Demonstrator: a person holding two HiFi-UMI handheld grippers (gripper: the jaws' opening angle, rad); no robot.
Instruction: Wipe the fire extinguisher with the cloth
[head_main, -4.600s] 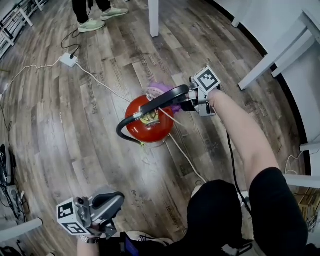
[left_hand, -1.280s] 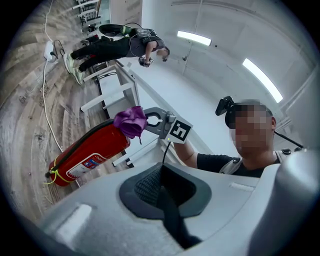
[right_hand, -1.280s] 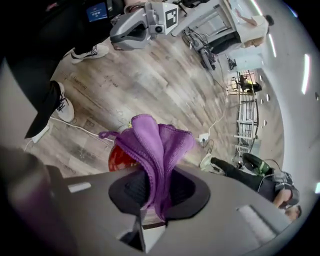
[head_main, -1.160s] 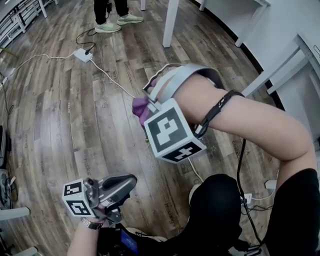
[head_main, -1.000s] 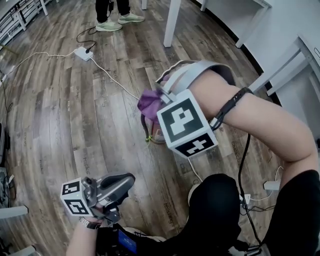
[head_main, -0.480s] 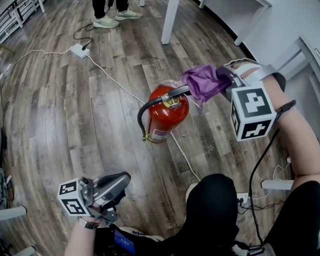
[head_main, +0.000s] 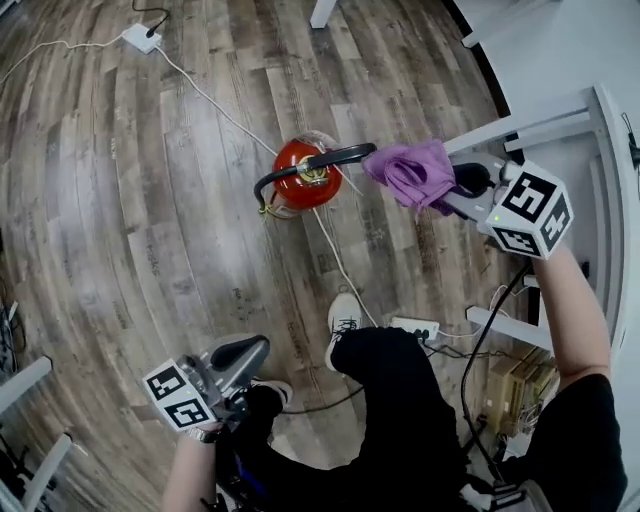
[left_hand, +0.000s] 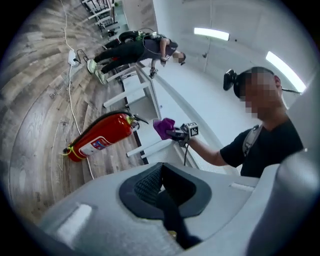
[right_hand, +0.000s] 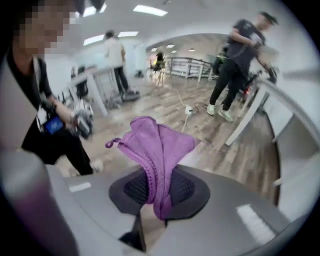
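The left gripper (head_main: 240, 358) hangs near the person at the left, its fingers pressed together on nothing, probably parked because wiping needs only one hand. The fire extinguisher (head_main: 298, 182) stands upright on the floor (head_main: 130, 220), farther off in the middle. Just right of its handle, and seemingly not touching it, the purple cloth (head_main: 415, 172) bunches out of the right gripper (head_main: 460, 184), whose fingers pinch it.

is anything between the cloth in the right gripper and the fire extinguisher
Nothing visible does. The right gripper holds the purple cloth in the air off to one side of the fire extinguisher, with only open space between them.
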